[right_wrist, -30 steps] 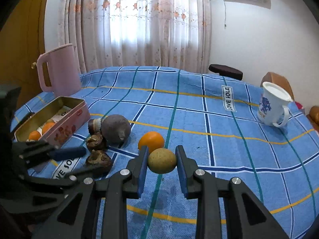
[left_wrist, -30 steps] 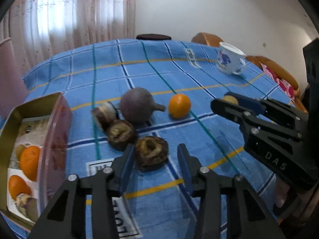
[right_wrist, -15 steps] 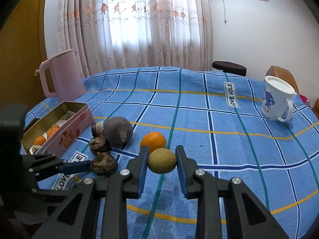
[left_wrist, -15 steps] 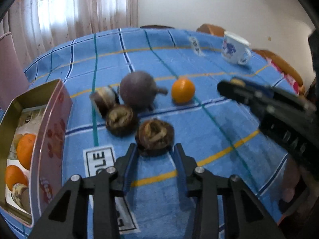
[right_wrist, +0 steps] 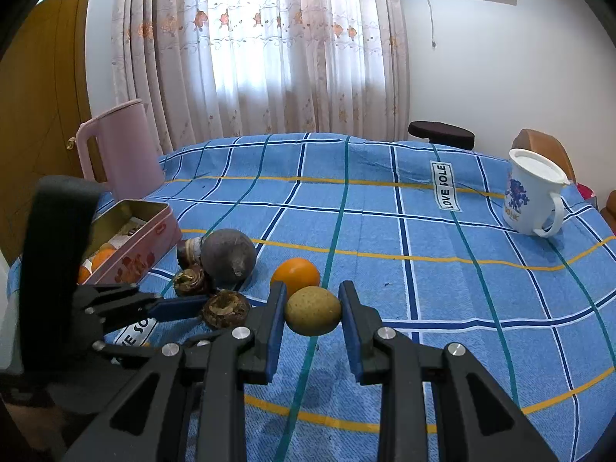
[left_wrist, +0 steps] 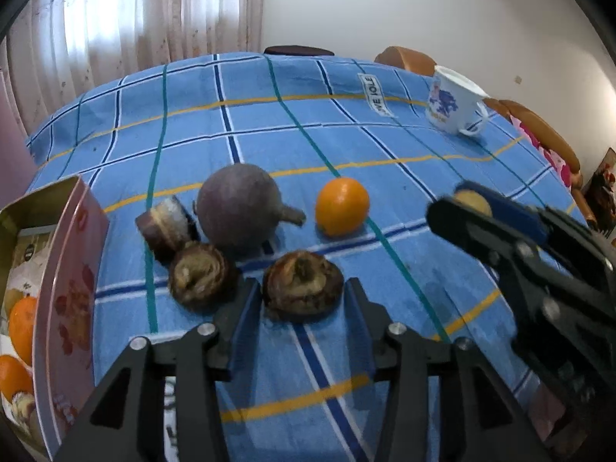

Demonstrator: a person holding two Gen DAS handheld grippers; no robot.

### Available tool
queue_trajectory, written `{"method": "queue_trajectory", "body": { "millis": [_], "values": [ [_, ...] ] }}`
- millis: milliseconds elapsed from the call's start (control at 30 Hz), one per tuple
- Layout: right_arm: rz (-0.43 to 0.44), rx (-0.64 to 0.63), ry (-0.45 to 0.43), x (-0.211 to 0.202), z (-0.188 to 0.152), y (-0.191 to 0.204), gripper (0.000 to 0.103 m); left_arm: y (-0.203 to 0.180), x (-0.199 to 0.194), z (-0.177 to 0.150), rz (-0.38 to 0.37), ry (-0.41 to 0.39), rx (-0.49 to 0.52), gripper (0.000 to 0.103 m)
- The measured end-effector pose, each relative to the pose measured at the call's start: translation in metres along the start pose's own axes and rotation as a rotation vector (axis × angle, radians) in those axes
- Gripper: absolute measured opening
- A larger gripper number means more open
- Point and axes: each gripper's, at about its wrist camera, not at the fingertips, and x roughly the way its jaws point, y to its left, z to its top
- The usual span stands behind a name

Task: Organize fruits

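Observation:
My right gripper (right_wrist: 312,313) is shut on a yellow-green fruit (right_wrist: 313,310) and holds it above the blue checked cloth. My left gripper (left_wrist: 302,302) is open, its fingers on either side of a brown dried fruit (left_wrist: 303,285) that lies on the cloth. Behind it lie a second brown fruit (left_wrist: 202,276), a cut brown piece (left_wrist: 166,220), a round purple fruit (left_wrist: 239,205) and an orange (left_wrist: 342,206). A pink tin (left_wrist: 65,288) at the left holds oranges (left_wrist: 21,327). The right gripper also shows in the left wrist view (left_wrist: 467,202).
A white mug with a blue print (right_wrist: 533,198) stands at the far right of the table. A pink jug (right_wrist: 121,146) stands behind the tin (right_wrist: 133,240). A dark stool (right_wrist: 441,134) and a brown chair back (right_wrist: 539,146) lie beyond the table's far edge.
My left gripper has moved forward so its fingers now flank the nearest brown fruit. My right gripper still holds the yellow-green fruit and has risen a little.

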Motion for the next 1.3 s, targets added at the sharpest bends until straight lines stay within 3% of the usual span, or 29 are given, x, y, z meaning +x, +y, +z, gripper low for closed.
{"method": "queue_trajectory", "body": {
  "millis": [233, 600, 867, 1300],
  "values": [
    [-0.003, 0.002, -0.005, -0.002, 0.000, 0.000, 0.030, -0.002, -0.005, 0.001, -0.016, -0.035, 0.009, 0.045],
    [0.027, 0.011, -0.063, -0.013, -0.001, -0.003, 0.030, 0.002, -0.037, -0.004, 0.030, -0.210, -0.012, 0.045],
    [0.047, 0.006, -0.107, -0.021, -0.002, -0.001, 0.030, 0.001, -0.052, -0.007, 0.057, -0.295, -0.008, 0.045],
    [0.068, -0.027, -0.188, -0.035, -0.005, 0.003, 0.030, -0.002, -0.068, -0.016, 0.075, -0.381, -0.004, 0.045]
  ]
}}
